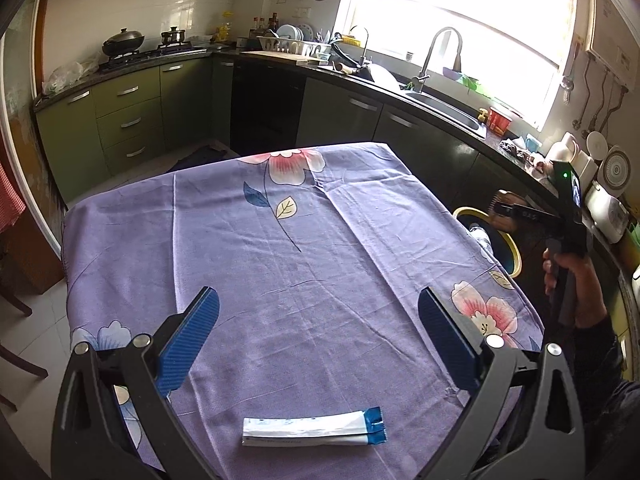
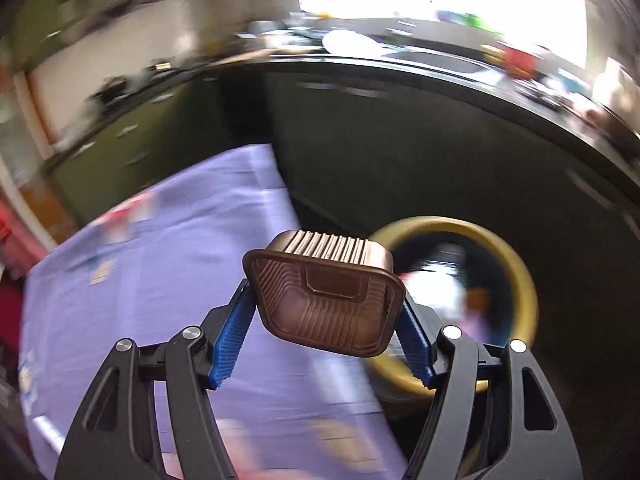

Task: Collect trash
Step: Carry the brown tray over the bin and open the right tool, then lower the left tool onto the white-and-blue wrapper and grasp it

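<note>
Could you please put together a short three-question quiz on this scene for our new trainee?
1. True or false: the right gripper is shut on a brown ribbed tray.
2. Which trash is on the purple tablecloth in front of the left gripper? A) a bottle B) a white-and-blue sachet C) a can
3. What colour is the rim of the bin beside the table?

Key: 1 true. 2 B; the left gripper is open and the sachet lies flat. 3 yellow.
</note>
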Demonstrator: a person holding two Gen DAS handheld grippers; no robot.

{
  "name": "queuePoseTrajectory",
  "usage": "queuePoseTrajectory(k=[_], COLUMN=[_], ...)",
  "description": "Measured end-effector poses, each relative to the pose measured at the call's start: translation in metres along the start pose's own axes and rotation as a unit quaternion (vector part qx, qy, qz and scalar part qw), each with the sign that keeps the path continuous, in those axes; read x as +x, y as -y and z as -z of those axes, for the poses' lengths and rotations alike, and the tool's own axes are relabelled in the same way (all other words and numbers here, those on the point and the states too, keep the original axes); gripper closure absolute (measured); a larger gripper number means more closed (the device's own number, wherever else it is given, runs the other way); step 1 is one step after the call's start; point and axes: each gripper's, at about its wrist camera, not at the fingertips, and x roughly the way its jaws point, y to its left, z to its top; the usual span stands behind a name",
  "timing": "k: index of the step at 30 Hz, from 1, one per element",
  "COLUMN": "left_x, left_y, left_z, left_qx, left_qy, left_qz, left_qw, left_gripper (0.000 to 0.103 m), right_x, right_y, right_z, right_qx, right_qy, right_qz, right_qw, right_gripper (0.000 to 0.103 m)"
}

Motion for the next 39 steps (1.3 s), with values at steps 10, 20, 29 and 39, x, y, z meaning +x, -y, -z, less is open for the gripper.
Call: queuePoseTrajectory(k=[10,20,29,39], left_x=[0.015,0.018,0.023,0.021], left_y=[0.028,0.043,0.049,0.039], left_z=[-0.008,-0.013,-0.013,0.009], left_qx=[0.014,0.028,0.032,0.009], left_qy=[-0.010,-0.017,-0.023,-0.059], left_qz=[0.001,-0.006,-0.003,-0.024], left_qw=[0.9998,0.9995,0.9992,0.9980], left_gripper=[0.008,0.008,0.008,0.008], right_x=[0.064,0.095,0.042,-0.024], right_y=[0.132,0.155,0.118,0.056], right_z=[-0.012,-0.026,-0.013,0.015], right_qx=[0.071,0.071,0.058,-0.017], right_qy=[-0.066,-0.074,-0.045,-0.015], right_qz=[0.084,0.112,0.047,-0.036], right_qw=[0.992,0.988,0.996,0.999], right_gripper=[0.036,0.023,0.022,0.021])
